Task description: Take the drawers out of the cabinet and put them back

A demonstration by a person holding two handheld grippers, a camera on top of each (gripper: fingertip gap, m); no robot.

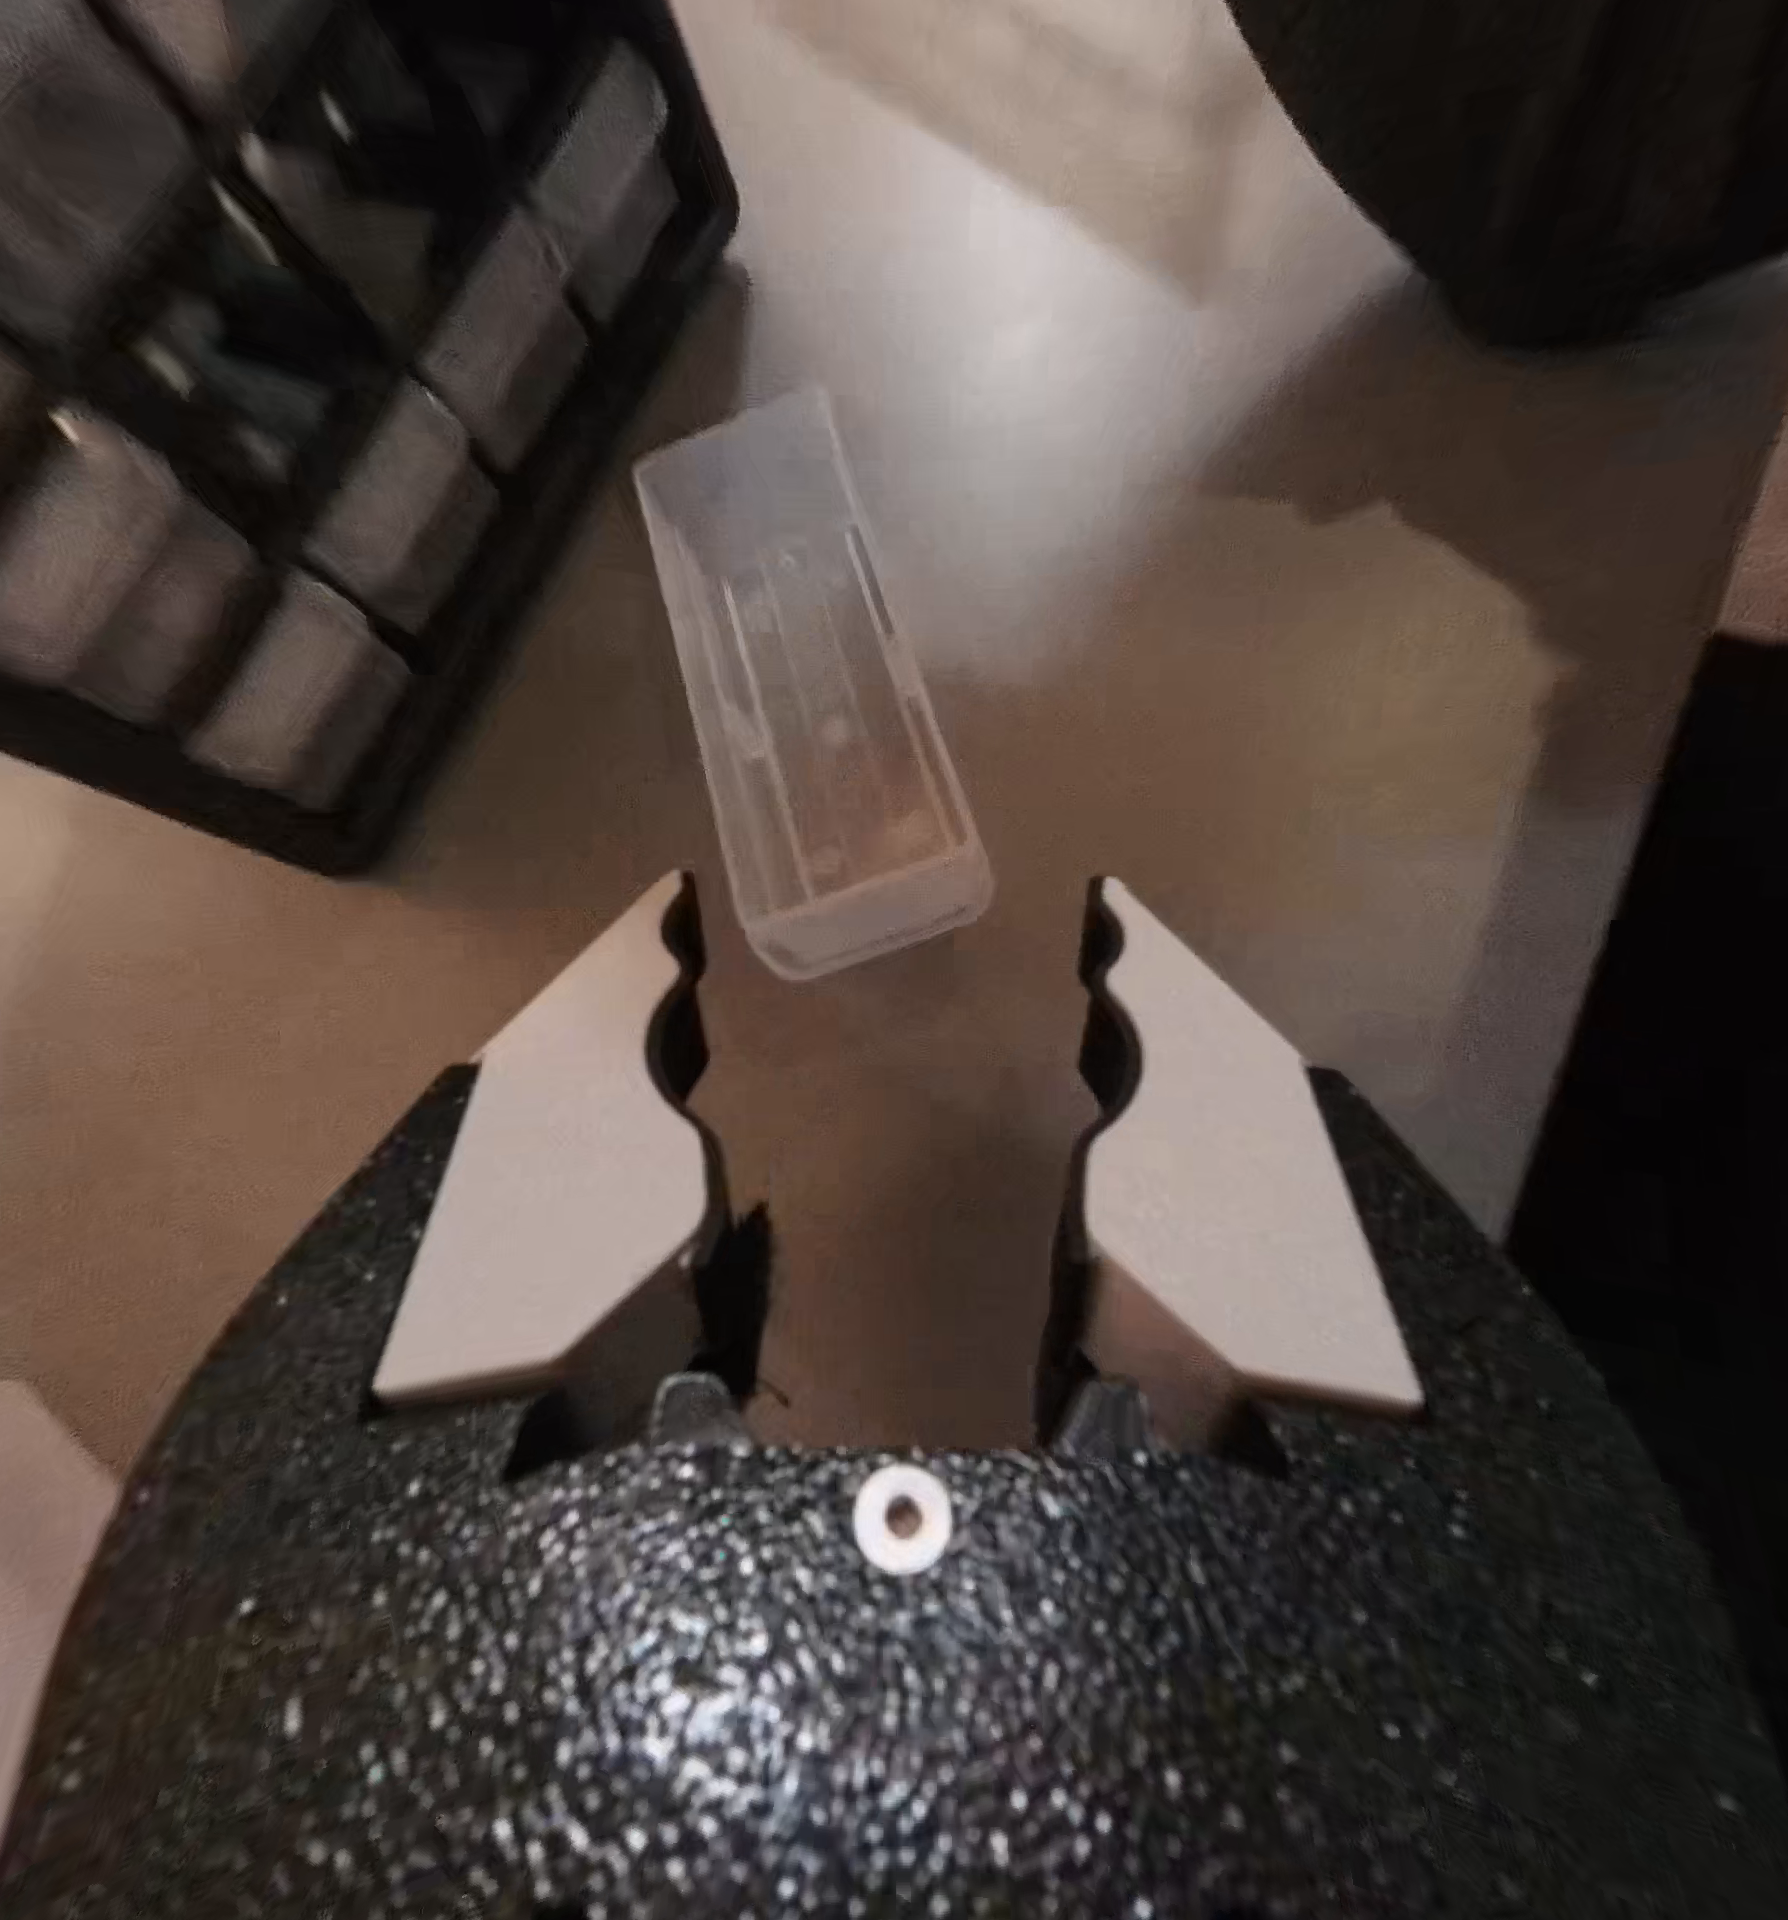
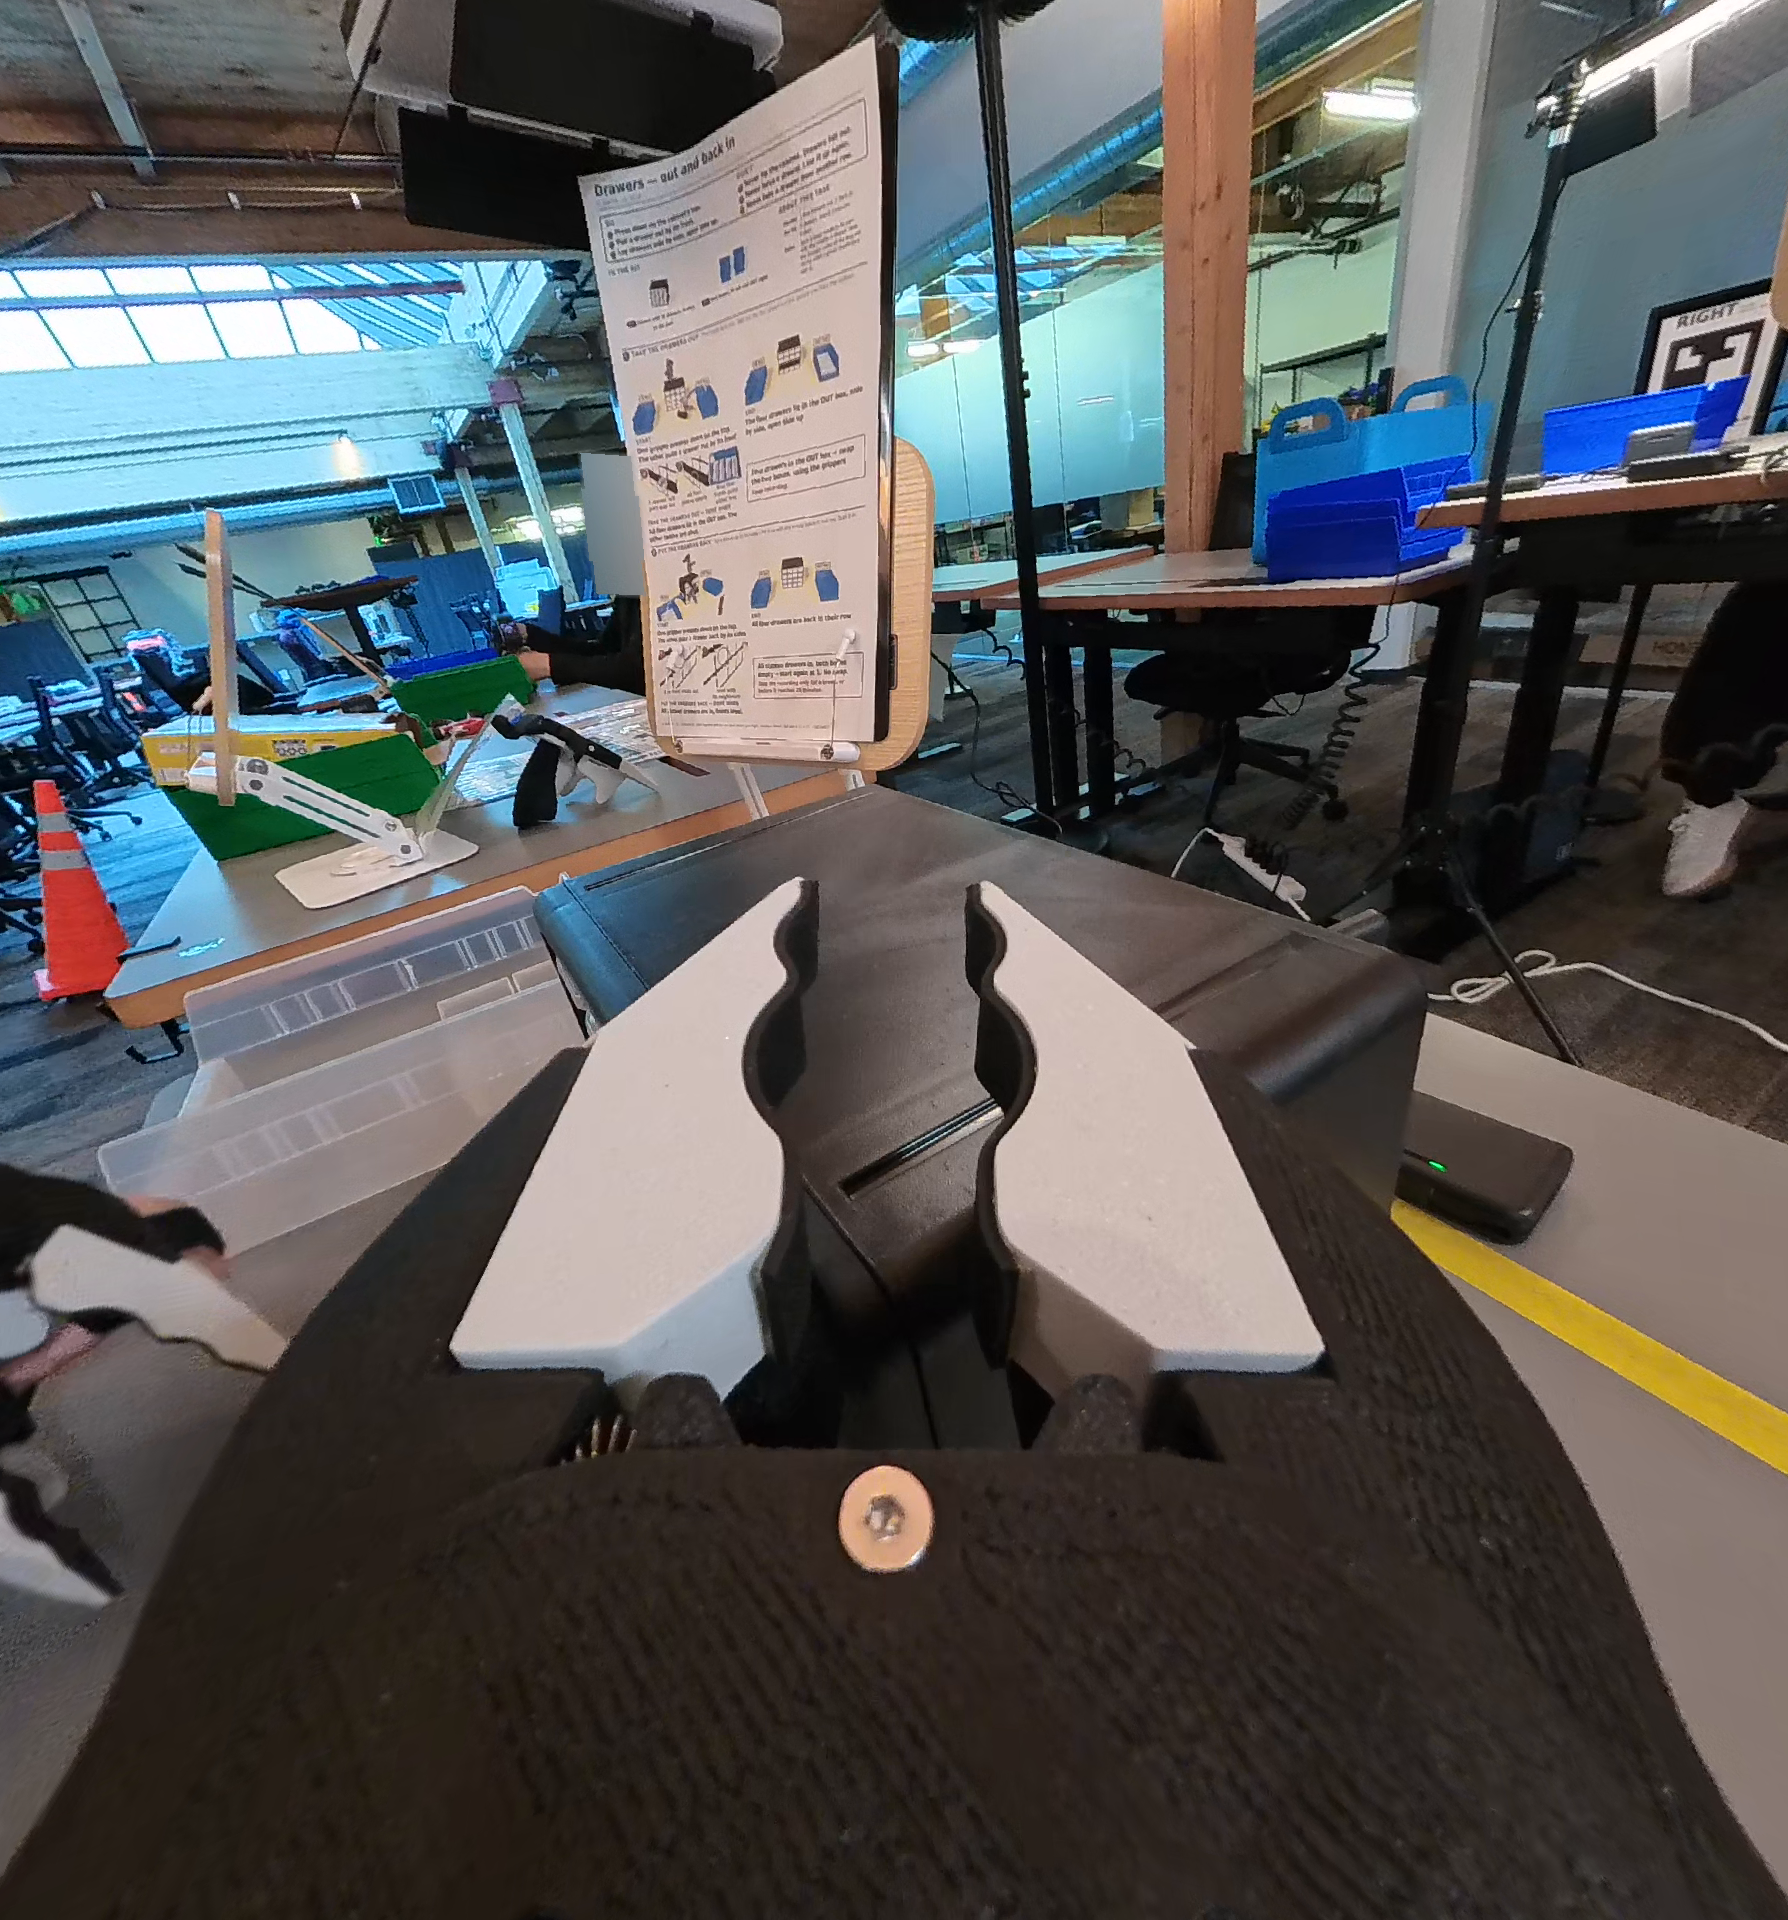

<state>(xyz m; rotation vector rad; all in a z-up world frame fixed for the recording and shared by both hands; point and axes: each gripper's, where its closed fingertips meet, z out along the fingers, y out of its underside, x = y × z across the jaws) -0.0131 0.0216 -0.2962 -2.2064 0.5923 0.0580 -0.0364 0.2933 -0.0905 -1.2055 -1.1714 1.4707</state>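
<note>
A black cabinet with several translucent drawers stands at the upper left of the left wrist view, blurred. One clear plastic drawer lies open side up on the tan table, out of the cabinet. My left gripper is open and empty, with its tips just short of the drawer's near end. My right gripper is open and empty, and lies over the cabinet's black top. The left gripper also shows at the lower left of the right wrist view.
Clear plastic bins sit left of the cabinet. An instruction sheet stands on a holder behind it. A yellow tape line crosses the table at the right, near a small black device. A dark shape hangs at the top right.
</note>
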